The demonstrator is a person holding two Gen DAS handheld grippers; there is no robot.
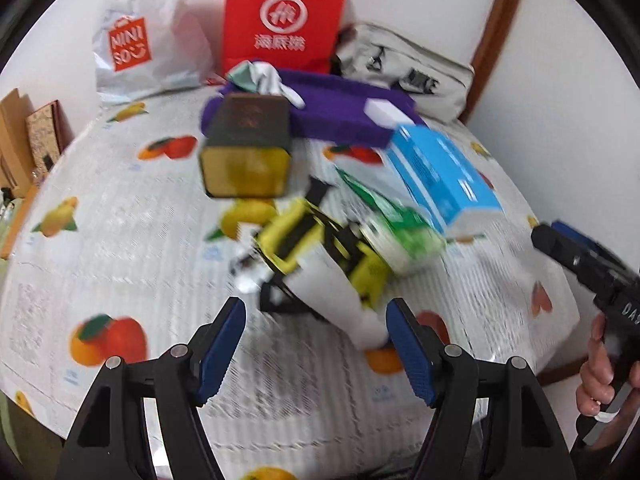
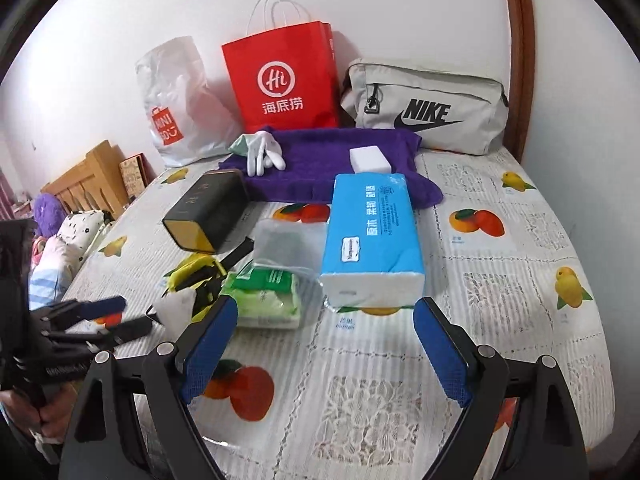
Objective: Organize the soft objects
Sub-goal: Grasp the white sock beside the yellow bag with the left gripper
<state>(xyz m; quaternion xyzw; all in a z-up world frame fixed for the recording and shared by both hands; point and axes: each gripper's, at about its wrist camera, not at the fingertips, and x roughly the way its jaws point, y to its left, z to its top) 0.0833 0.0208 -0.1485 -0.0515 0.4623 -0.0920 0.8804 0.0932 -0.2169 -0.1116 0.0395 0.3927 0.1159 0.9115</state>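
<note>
On the fruit-print tablecloth lie a blue tissue pack (image 2: 372, 236), a green wet-wipe pack (image 2: 266, 296), a yellow-and-black folded bag (image 1: 304, 240), a purple towel (image 2: 340, 160) with a white sponge (image 2: 370, 160) and white gloves (image 2: 262, 152) on it, and a black-and-gold box (image 2: 208, 210). My left gripper (image 1: 316, 344) is open just in front of the yellow-and-black bag (image 2: 196, 276); it also shows in the right wrist view (image 2: 116, 316). My right gripper (image 2: 326, 344) is open and empty, just short of the tissue pack and wipes. The left wrist view is motion-blurred.
A white Miniso bag (image 2: 180, 108), a red paper bag (image 2: 286, 80) and a grey Nike pouch (image 2: 424, 108) stand along the back wall. A clear plastic bag (image 2: 288, 244) lies beside the tissues. A wooden bed frame (image 2: 88, 176) and bedding are at left.
</note>
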